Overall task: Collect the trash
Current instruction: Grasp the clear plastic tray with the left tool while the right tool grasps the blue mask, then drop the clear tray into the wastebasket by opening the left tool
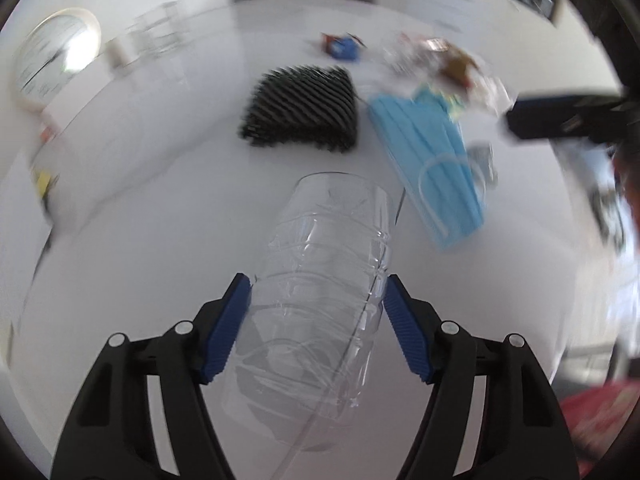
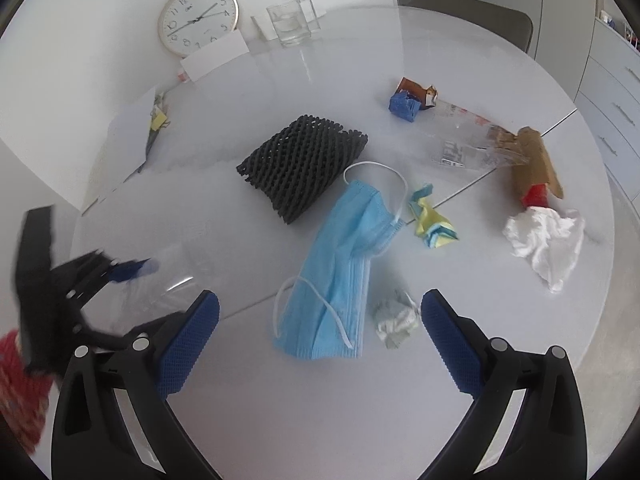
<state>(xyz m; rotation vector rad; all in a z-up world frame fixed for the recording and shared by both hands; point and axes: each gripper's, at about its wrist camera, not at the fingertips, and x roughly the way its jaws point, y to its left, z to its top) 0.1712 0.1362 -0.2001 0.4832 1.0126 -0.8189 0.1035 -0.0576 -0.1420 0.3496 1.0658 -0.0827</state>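
Note:
My left gripper (image 1: pixel 318 286) is shut on a clear plastic bottle (image 1: pixel 320 280) and holds it above the white table (image 1: pixel 160 220). It also shows blurred in the right wrist view (image 2: pixel 128 276) at the left. My right gripper (image 2: pixel 320 308) is open and empty above a blue face mask (image 2: pixel 340 272) and a small crumpled paper ball (image 2: pixel 396 320). Other trash lies on the table: a black foam net (image 2: pixel 304 164), a yellow-blue wrapper (image 2: pixel 432 224), a white tissue (image 2: pixel 548 240), a brown paper wrapper (image 2: pixel 532 164), clear plastic film (image 2: pixel 464 144) and a blue-brown wrapper (image 2: pixel 408 100).
A wall clock (image 2: pixel 198 18), a glass mug (image 2: pixel 290 20) and a white card (image 2: pixel 216 58) stand at the table's far edge. Papers (image 2: pixel 132 132) lie at the left. A chair (image 2: pixel 472 12) stands behind the table. White drawers (image 2: pixel 612 100) are at the right.

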